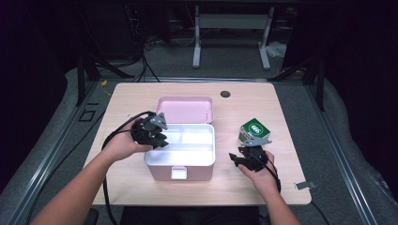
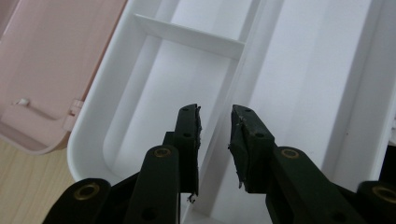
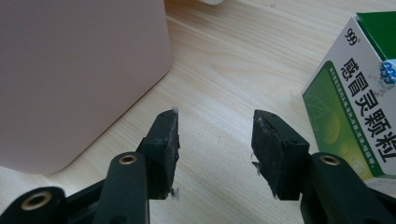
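The wooden table (image 1: 141, 98) bears a pink box (image 1: 180, 161) and a green carton (image 1: 254, 128).

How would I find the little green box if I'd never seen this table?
Start at the big pink case standing open in the middle of the wooden table. Look to its right, just beyond the right gripper, for the little green box. It is the only green thing there, with white sides and printed writing.

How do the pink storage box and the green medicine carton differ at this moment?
The pink storage box stands open, lid tipped back, showing a white divided tray; the green medicine carton looks closed. The storage box is plain and much larger; the carton is small, with white printed characters. The left gripper hangs over the storage box's tray, jaws apart and empty; the right gripper, also empty, sits beside the carton. Both rest on the wooden table.
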`<state>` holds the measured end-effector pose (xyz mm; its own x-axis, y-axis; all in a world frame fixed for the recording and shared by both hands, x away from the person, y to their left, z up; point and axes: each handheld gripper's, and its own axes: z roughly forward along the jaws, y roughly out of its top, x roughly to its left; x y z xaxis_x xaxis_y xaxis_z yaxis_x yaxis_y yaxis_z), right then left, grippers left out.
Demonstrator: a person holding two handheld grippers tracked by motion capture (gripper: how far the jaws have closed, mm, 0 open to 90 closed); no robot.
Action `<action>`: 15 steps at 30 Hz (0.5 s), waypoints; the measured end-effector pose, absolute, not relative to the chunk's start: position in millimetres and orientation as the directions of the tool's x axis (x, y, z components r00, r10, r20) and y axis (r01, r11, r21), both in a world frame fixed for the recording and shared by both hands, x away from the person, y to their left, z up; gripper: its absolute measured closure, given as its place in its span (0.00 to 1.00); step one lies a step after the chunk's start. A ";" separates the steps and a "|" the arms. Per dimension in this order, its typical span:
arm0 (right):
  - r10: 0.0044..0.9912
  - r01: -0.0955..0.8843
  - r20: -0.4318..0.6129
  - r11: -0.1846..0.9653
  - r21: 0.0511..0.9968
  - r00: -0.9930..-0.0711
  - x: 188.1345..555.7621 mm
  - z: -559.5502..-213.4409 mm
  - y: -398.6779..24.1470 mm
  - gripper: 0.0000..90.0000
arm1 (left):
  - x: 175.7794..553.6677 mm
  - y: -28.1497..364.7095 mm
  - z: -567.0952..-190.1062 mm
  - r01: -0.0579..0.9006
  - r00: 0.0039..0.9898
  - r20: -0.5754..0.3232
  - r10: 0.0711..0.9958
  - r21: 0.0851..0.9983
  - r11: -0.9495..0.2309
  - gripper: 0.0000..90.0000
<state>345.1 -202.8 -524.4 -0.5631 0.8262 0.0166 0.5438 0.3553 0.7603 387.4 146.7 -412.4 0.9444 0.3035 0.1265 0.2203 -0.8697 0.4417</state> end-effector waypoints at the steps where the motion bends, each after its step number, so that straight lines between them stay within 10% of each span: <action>1: 0.826 0.543 0.017 0.356 0.760 -0.564 345.1 -524.4 -202.8 0.56 | 388.0 143.5 -412.5 0.215 0.947 0.131 0.294 0.424 -0.880 0.81; 15: 0.824 0.544 0.018 0.358 0.759 -0.567 345.5 -525.1 -203.1 0.56 | 398.2 108.2 -410.7 0.142 0.977 0.119 0.178 0.259 -0.955 0.89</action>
